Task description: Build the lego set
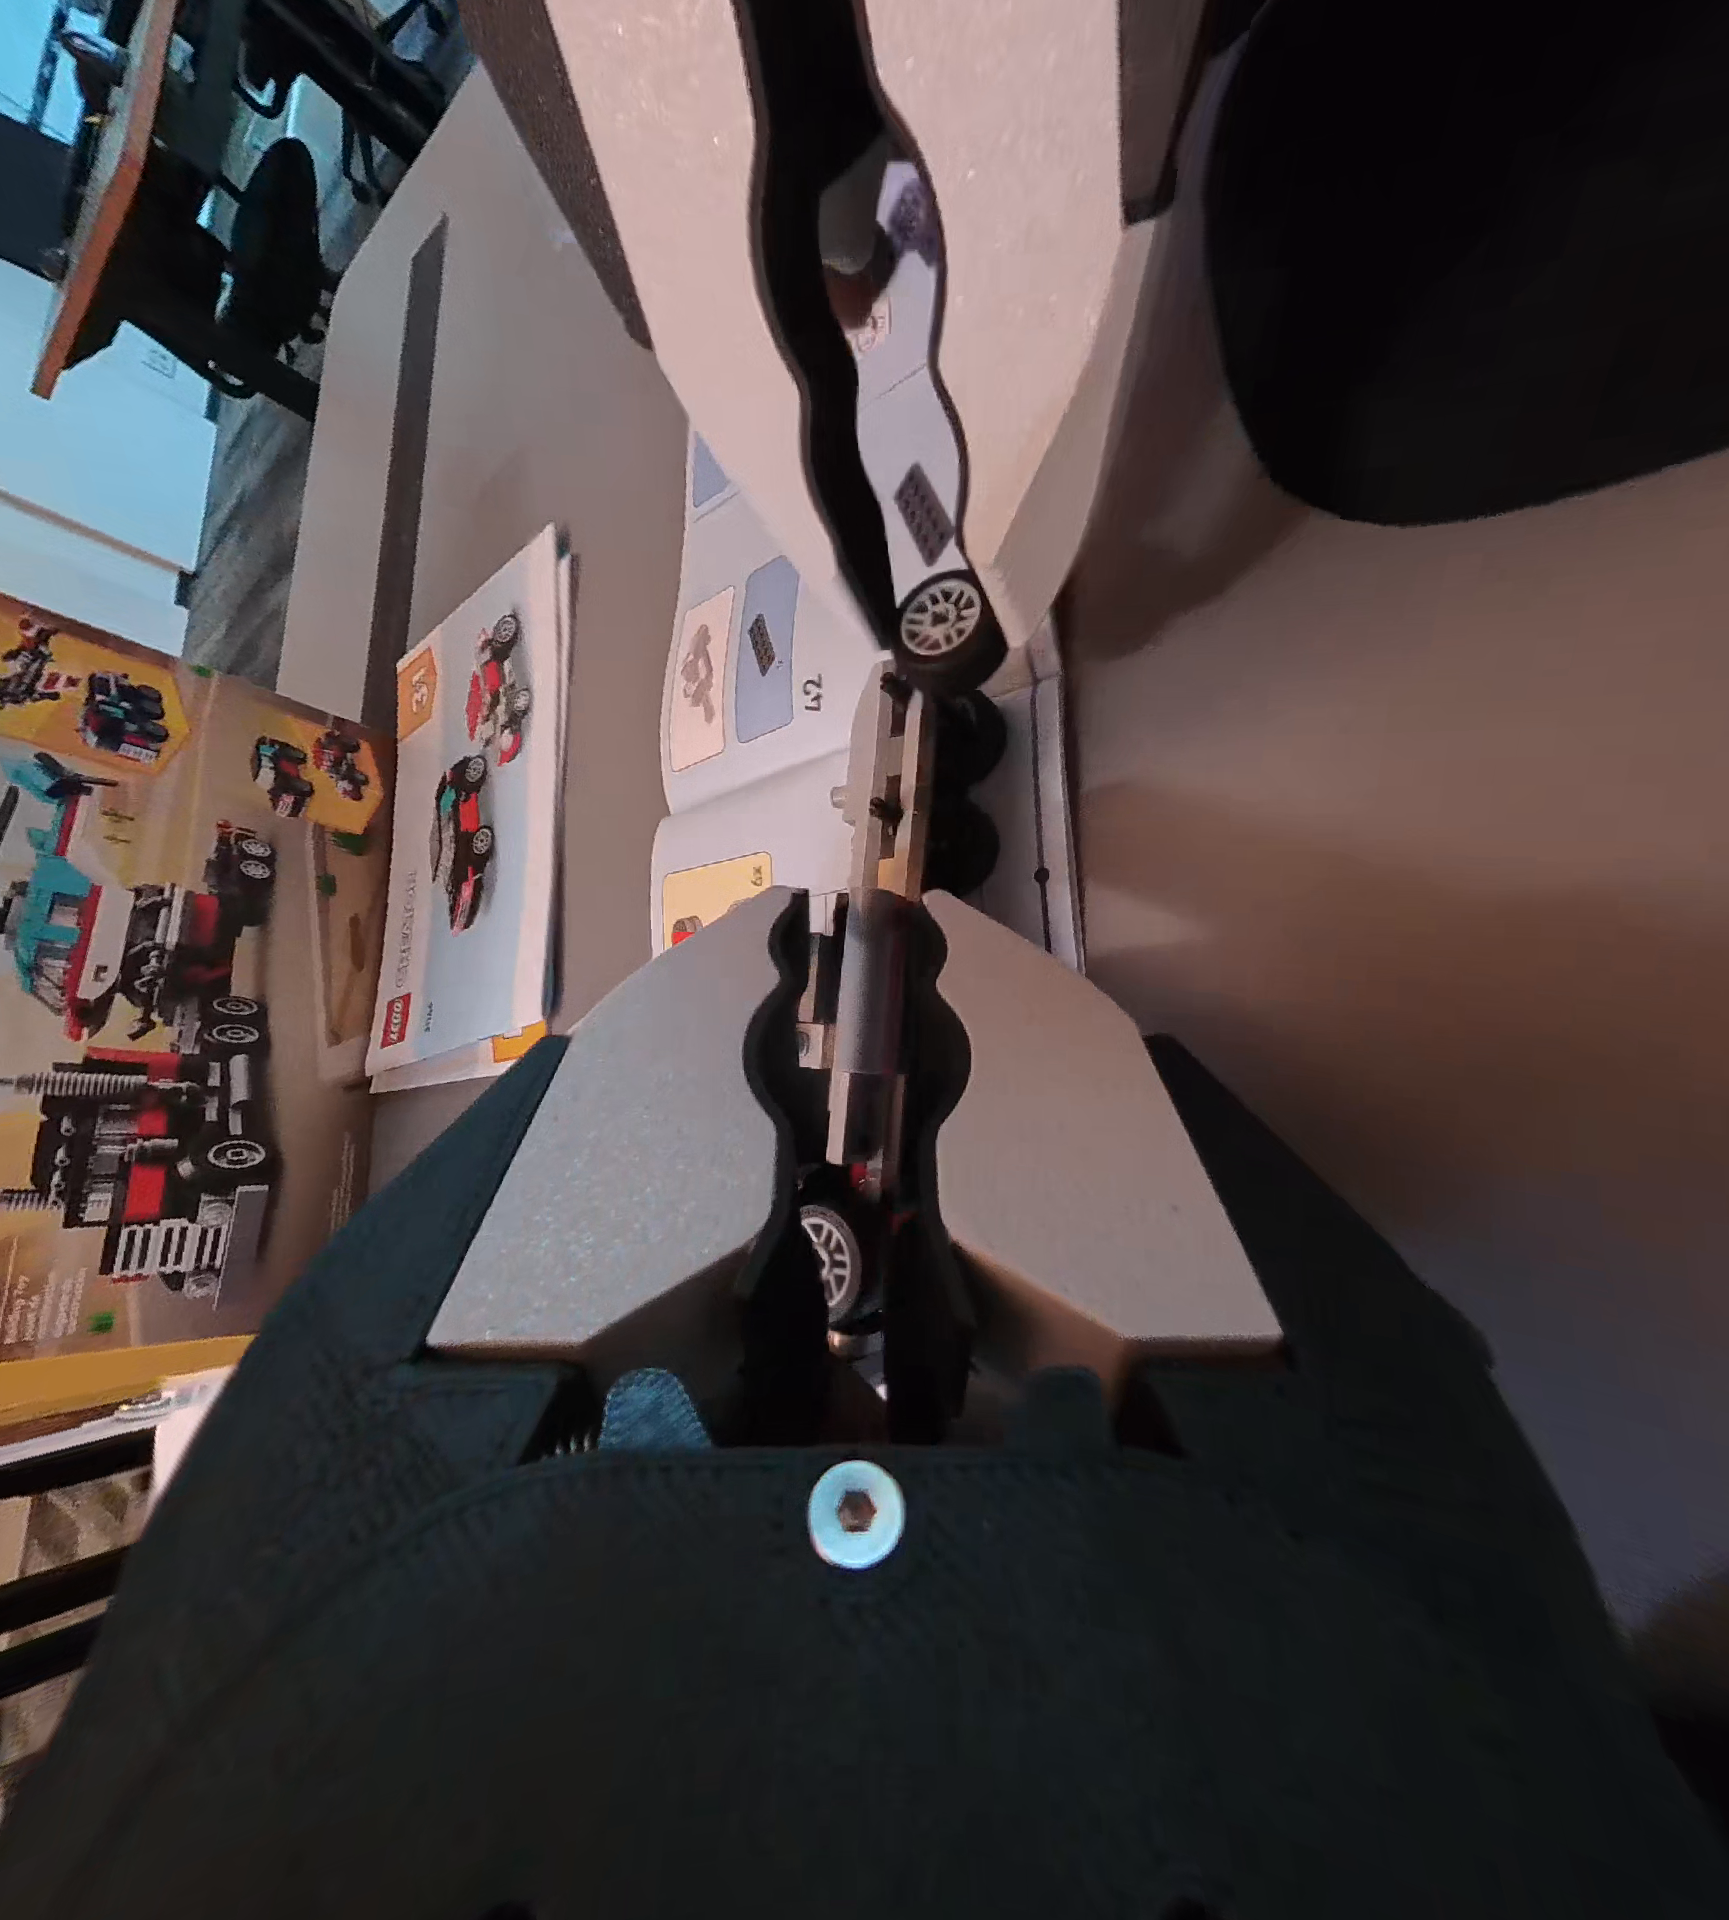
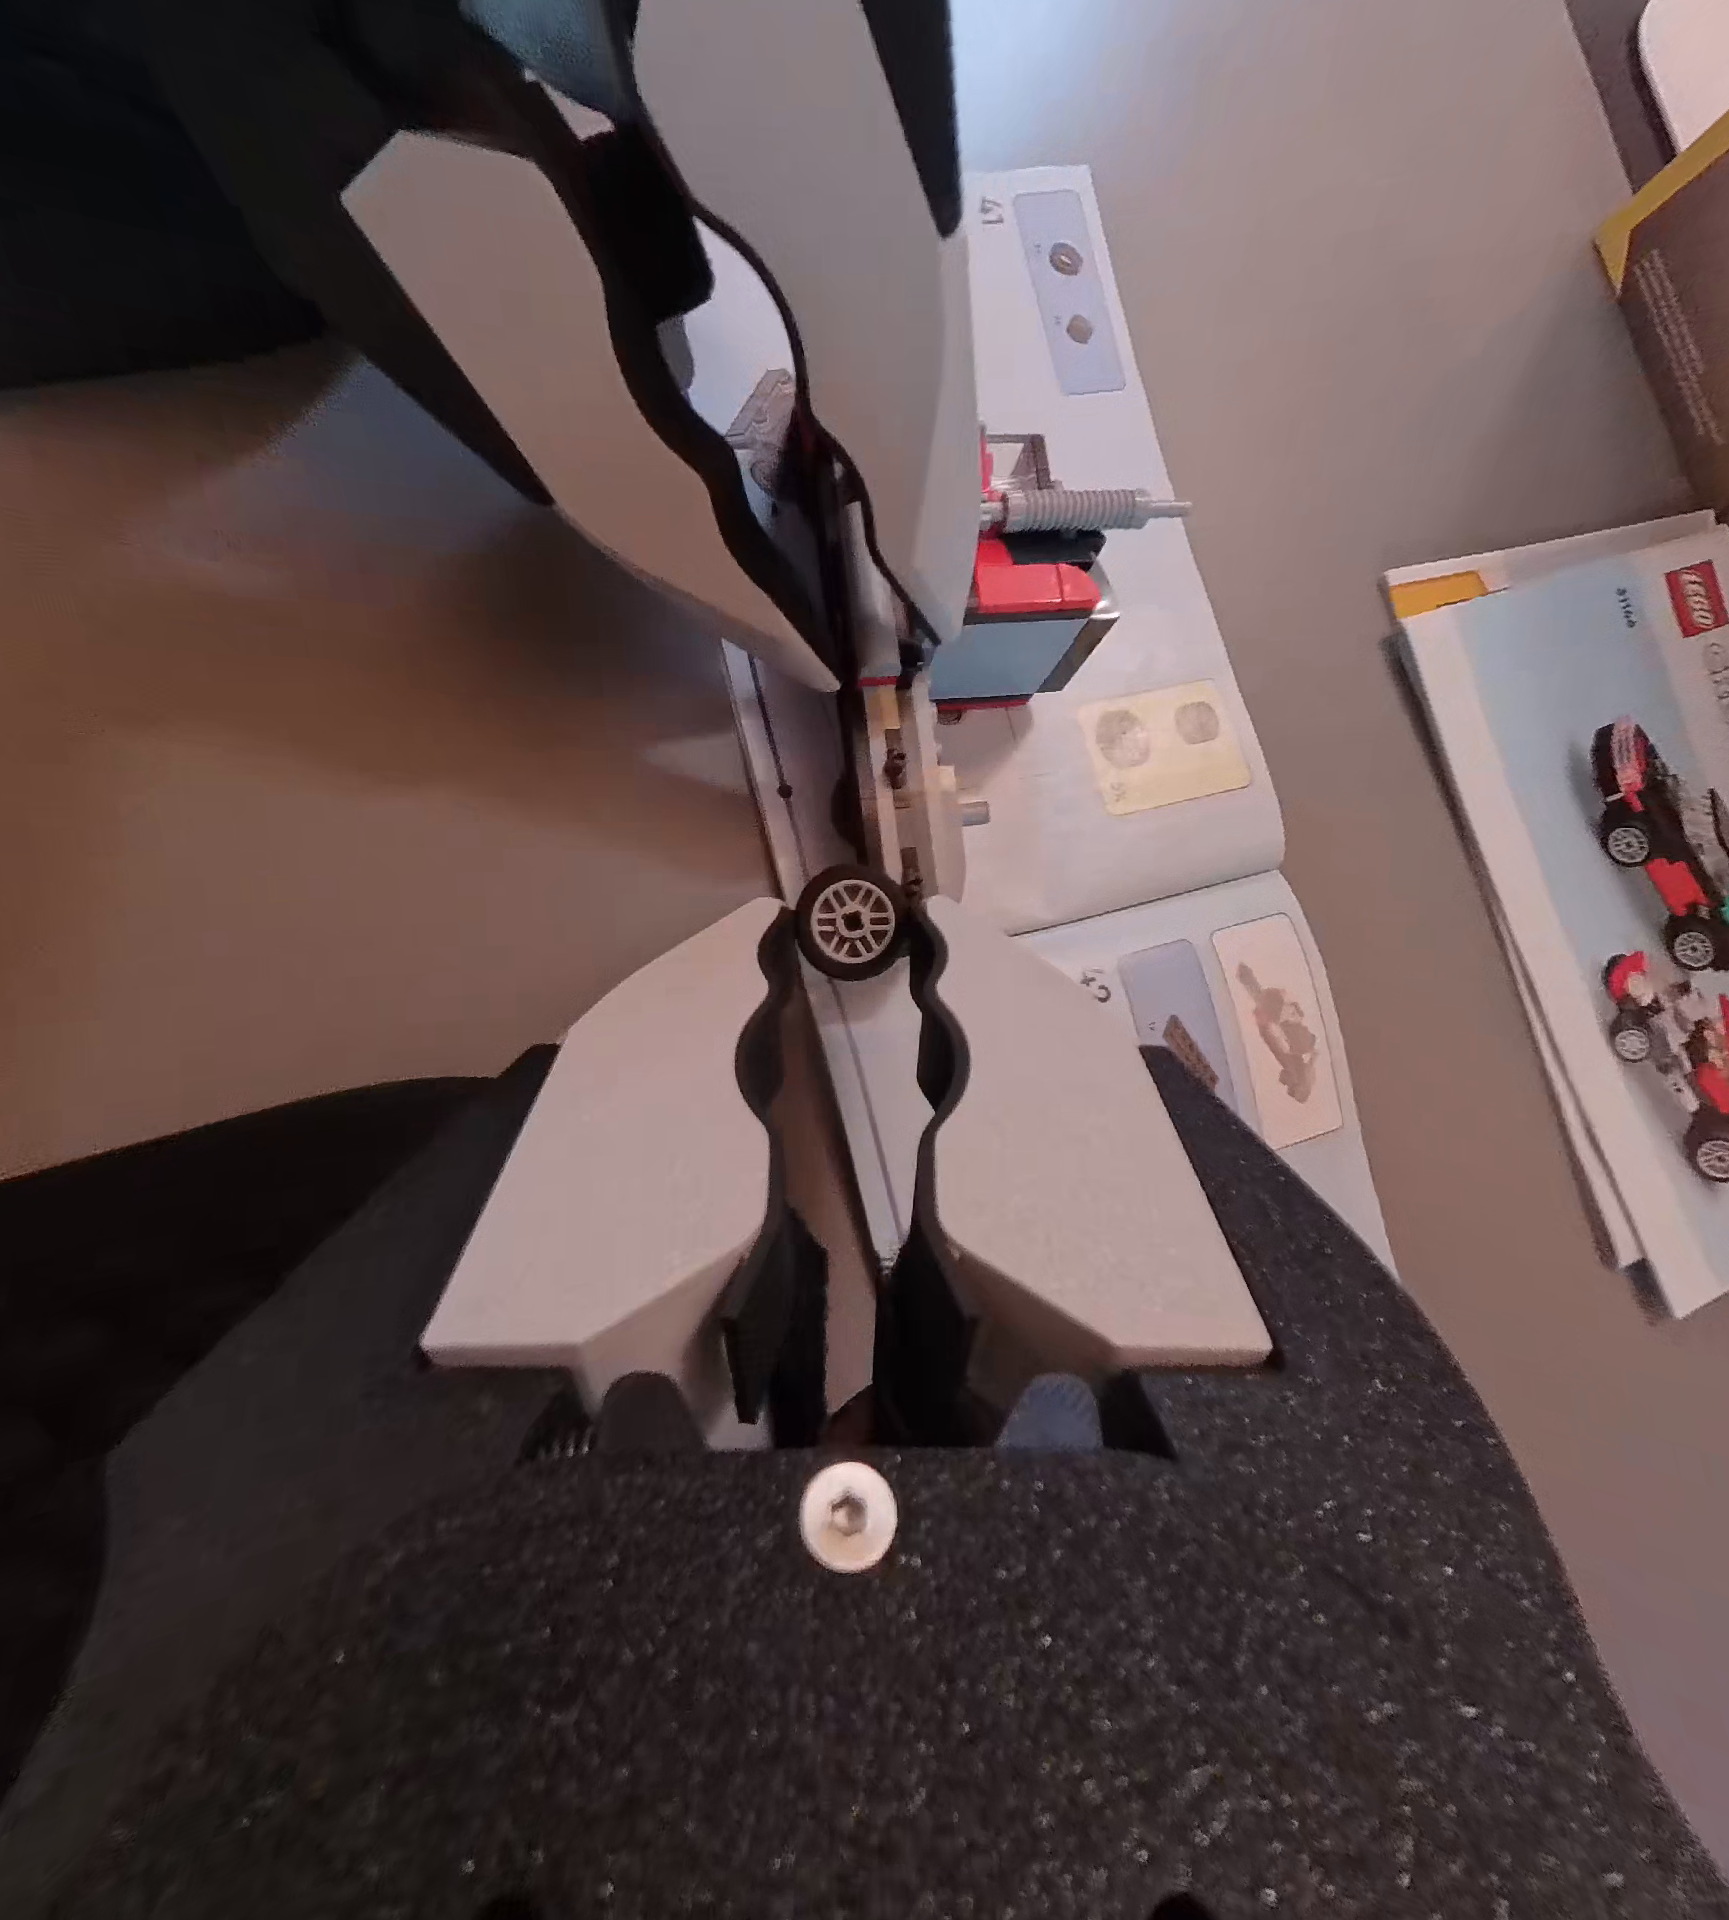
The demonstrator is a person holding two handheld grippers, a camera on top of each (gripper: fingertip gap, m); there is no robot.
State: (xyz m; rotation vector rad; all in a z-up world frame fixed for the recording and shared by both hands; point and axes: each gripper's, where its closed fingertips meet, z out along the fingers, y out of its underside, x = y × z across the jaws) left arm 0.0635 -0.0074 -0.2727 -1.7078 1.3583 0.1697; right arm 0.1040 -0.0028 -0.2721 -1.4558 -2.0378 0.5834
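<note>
While the left gripper [image 1: 855,935] is clamped on the long grey lego chassis [image 1: 886,790] at the centre of the left wrist view, the right gripper [image 2: 852,914] pinches a small spoked wheel [image 2: 847,923] between its fingertips at mid-frame in the right wrist view. That wheel sits just beside the end of the chassis, though whether it touches the axle cannot be told. In the right wrist view the red and grey cab section [image 2: 1031,613] of the build shows above centre, beyond the left gripper's pale fingers. Under both tools lies the open instruction booklet [image 2: 1130,644] on the grey table [image 2: 1359,312]. A closed booklet [image 1: 486,821] lies left of centre in the left wrist view, with the set's box [image 1: 112,997] along the left edge.
</note>
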